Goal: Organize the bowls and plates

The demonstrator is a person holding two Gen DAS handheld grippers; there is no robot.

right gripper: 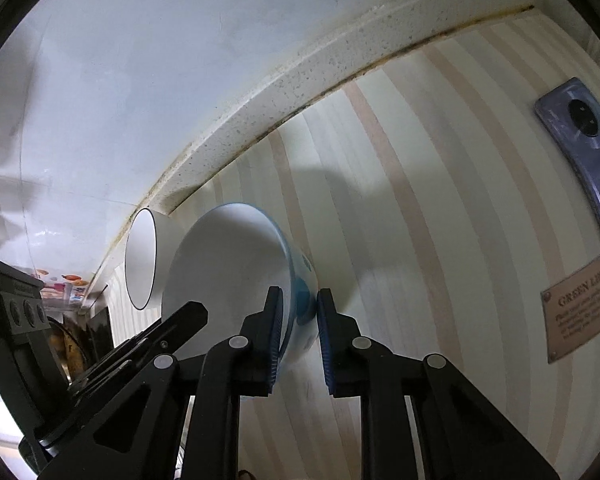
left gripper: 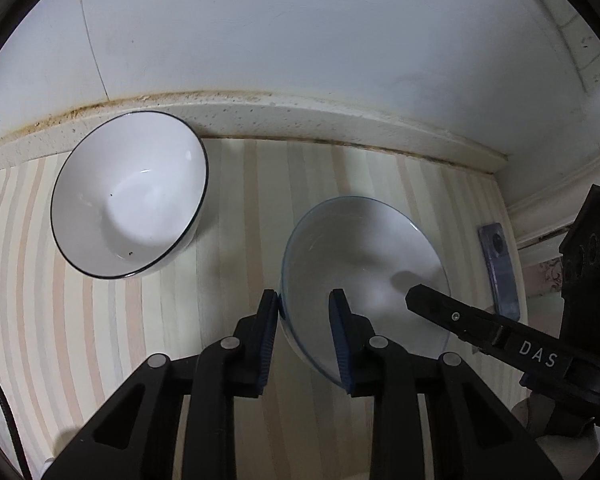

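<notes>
A white bowl with a light-blue rim and blue pattern outside (left gripper: 364,248) (right gripper: 228,264) sits on the striped counter mat (left gripper: 100,320). My left gripper (left gripper: 303,308) is shut on its near-left rim, one pad outside the wall and one inside. My right gripper (right gripper: 300,304) is shut on the opposite side of the same rim; one of its fingers (left gripper: 424,298) shows in the left wrist view. A second white bowl with a thin black rim (left gripper: 128,196) (right gripper: 140,258) stands apart to the left, against the back ledge.
A speckled ledge (left gripper: 300,116) and a white wall close the back of the counter. A blue-grey phone (left gripper: 498,268) (right gripper: 584,136) lies face down to the right of the bowls, with a small brown plaque (right gripper: 580,312) nearer. Cluttered items show at the far left (right gripper: 68,284).
</notes>
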